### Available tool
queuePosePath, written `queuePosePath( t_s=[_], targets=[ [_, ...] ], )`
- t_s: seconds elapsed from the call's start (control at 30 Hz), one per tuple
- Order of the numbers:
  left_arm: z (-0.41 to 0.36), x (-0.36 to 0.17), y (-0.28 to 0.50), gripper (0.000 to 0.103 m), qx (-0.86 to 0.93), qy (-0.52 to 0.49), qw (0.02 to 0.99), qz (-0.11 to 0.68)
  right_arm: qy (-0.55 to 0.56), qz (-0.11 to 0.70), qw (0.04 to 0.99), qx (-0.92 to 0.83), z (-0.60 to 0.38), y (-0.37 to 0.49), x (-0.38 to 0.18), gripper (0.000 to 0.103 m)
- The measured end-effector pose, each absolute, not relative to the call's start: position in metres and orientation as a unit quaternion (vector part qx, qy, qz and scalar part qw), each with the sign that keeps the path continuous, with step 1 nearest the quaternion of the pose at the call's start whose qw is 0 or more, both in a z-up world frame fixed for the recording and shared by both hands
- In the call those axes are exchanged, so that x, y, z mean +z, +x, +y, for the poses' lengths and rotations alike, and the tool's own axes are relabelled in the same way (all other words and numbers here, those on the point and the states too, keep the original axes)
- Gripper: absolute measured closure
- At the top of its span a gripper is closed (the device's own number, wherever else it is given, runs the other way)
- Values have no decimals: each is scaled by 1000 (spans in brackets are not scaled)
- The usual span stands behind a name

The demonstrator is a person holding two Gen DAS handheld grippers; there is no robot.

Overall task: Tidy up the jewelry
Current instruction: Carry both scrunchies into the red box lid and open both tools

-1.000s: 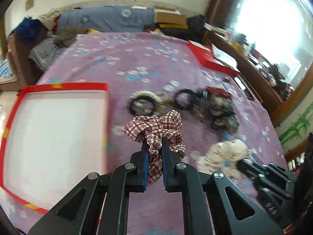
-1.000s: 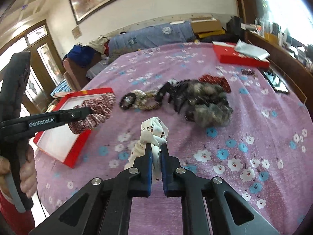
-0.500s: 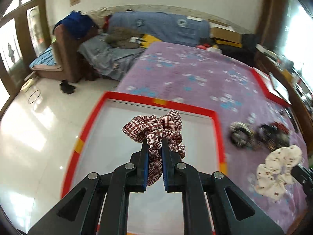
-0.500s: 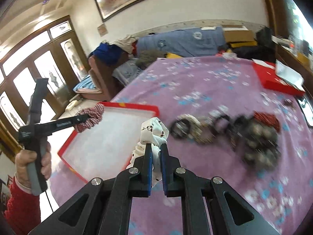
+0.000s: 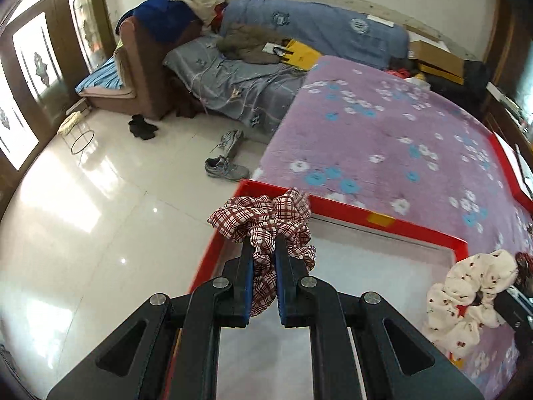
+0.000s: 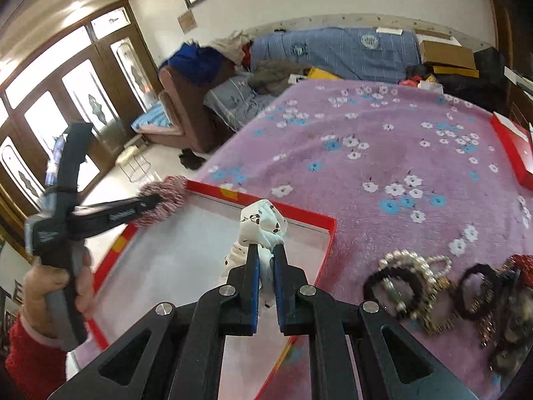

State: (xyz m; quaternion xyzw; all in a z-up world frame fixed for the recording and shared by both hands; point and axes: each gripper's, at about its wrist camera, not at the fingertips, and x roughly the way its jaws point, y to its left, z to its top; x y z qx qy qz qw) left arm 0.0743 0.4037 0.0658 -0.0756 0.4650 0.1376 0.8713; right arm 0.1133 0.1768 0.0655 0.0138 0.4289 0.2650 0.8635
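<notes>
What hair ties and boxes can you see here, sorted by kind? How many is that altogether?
Fabric scrunchies held in the fingers: 2, the red plaid scrunchie and the white spotted scrunchie.
Red boxes: 2, the open red tray and the far red box.
Bracelets and hair bands in the blurred pile: cannot count.
Total counted: 4.

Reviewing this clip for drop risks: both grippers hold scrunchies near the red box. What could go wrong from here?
The plaid scrunchie in the left gripper hangs at the red box corner nearest the floor; released there, it might fall outside. The white scrunchie in the right gripper hangs over the box's inside, so it seems safer.
</notes>
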Motion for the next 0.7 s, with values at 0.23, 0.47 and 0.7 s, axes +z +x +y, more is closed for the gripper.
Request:
queuePosePath(
  t_s=[0.23,0.47,0.7],
  targets=[
    [413,52,83,91,131,-78,871,467,1,456,857,241,181,134,38,92],
    [411,57,81,68,123,-92,877,455,-26,442,864,239,187,128,45,65],
    [416,85,47,50,123,-134,886,426,-40,399,883,244,179,101,73,46]
  ],
)
